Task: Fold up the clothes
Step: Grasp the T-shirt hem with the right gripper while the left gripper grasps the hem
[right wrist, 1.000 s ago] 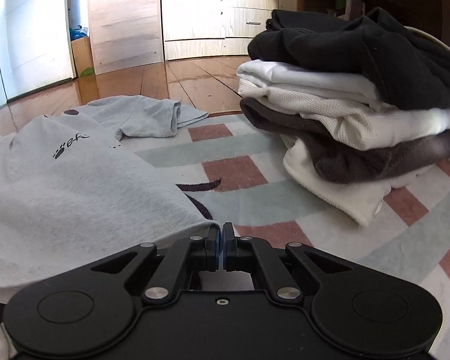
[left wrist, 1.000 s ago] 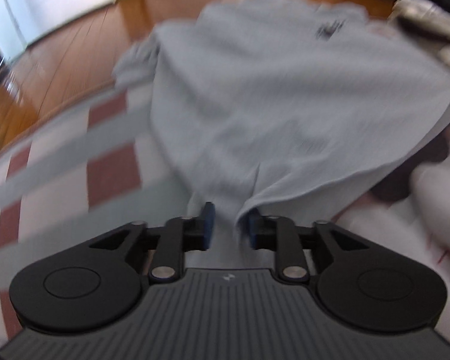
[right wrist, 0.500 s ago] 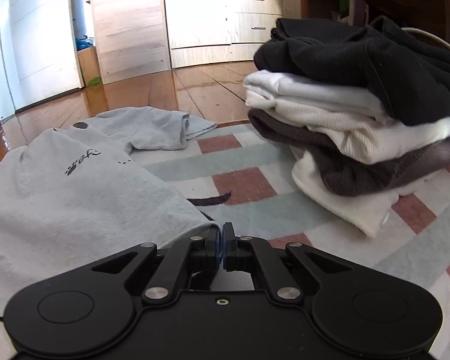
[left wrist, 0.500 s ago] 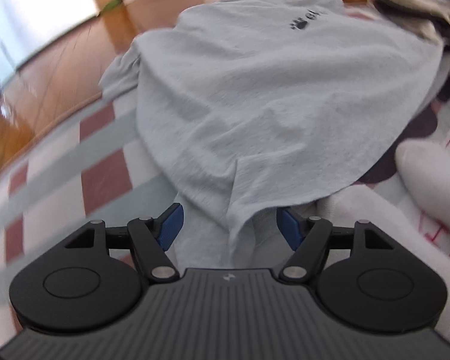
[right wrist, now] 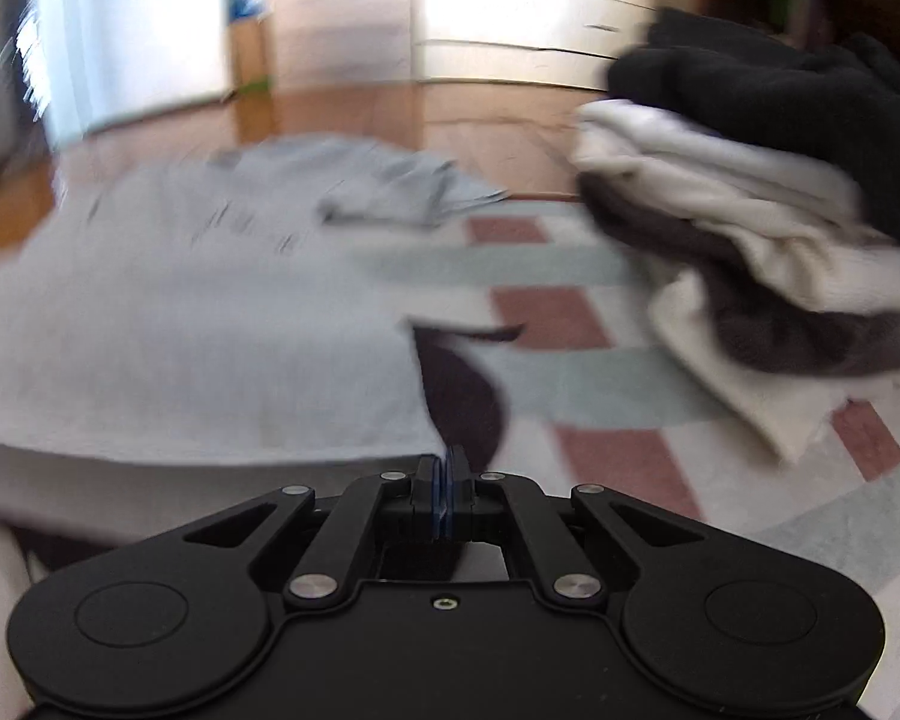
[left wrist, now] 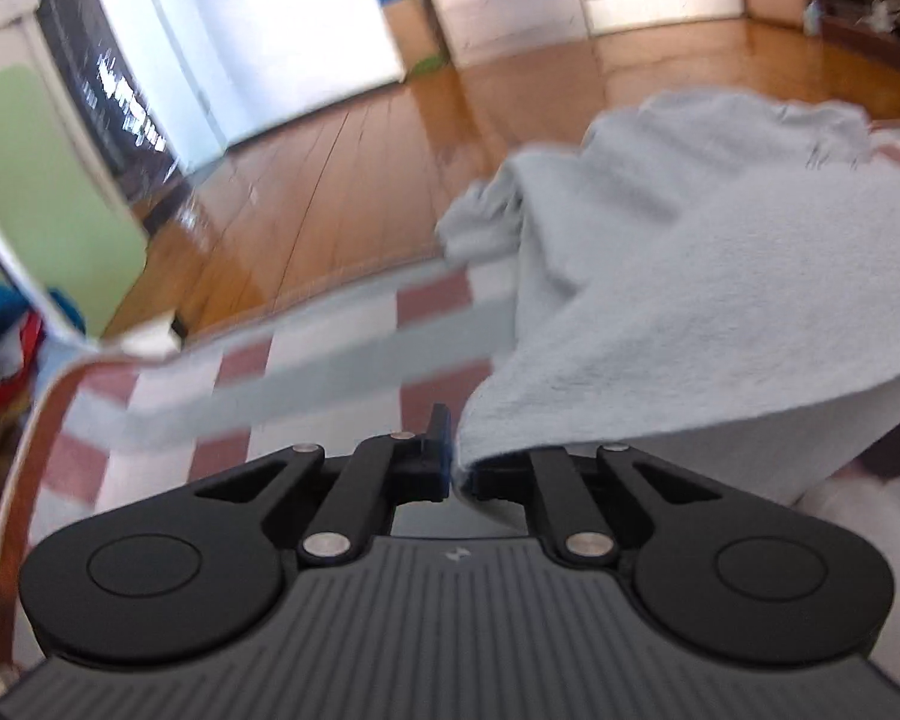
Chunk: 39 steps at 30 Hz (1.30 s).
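Grey T-shirt fills the right half of my left wrist view, its near hem lifted off the rug & running down to the fingers at lower centre. My left gripper has just been closing: jaws now pinched together on that hem, cloth draped over the right finger. A bunched sleeve sits mid-frame, at the rug's far edge by the wood floor.

In the right wrist view the same shirt covers the left half, w/ a blurred dark print toward upper left. My right gripper at lower centre: jaws together, clamped on the shirt's near corner.

Under it all is a rug w/ dull red & grey-green blocks on white. Pile of clothes at right of that view, sitting on the rug, well apart from the shirt: black on top, white & brown below. Both views motion-blurred.
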Each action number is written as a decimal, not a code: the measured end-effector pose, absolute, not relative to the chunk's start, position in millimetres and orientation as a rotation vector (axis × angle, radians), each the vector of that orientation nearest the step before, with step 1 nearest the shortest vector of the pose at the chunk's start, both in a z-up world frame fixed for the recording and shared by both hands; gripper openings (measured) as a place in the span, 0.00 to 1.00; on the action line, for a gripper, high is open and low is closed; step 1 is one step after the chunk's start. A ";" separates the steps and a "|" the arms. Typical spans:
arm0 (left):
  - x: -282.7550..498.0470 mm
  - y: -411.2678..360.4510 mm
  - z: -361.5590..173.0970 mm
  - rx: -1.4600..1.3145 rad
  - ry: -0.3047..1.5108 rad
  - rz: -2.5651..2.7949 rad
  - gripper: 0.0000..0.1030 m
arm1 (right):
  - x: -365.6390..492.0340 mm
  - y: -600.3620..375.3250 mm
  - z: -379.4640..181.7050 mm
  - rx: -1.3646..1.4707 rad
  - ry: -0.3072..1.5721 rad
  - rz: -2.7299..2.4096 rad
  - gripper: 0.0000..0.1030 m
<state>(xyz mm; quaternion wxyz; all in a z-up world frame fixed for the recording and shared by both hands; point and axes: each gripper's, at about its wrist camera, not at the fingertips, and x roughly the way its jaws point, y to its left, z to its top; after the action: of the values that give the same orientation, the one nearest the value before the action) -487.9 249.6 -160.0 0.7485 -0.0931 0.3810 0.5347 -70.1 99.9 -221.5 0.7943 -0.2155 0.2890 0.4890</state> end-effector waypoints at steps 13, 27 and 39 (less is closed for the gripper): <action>-505.3 268.4 -205.9 -0.547 0.744 0.975 0.51 | -78.5 106.4 -230.9 -0.501 0.517 1.103 0.59; -509.7 279.4 -184.3 -0.485 0.604 1.017 0.06 | -53.2 101.9 -200.3 -0.222 0.656 1.108 0.05; -497.3 299.1 -199.2 -0.558 0.718 0.961 0.04 | -64.0 127.7 -229.1 -0.319 0.653 1.172 0.03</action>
<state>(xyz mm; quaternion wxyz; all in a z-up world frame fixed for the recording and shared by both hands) -497.3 299.1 -199.2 0.7890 -0.2589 0.3334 0.4464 -64.0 127.7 -229.1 0.7715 -0.1472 0.3013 0.5407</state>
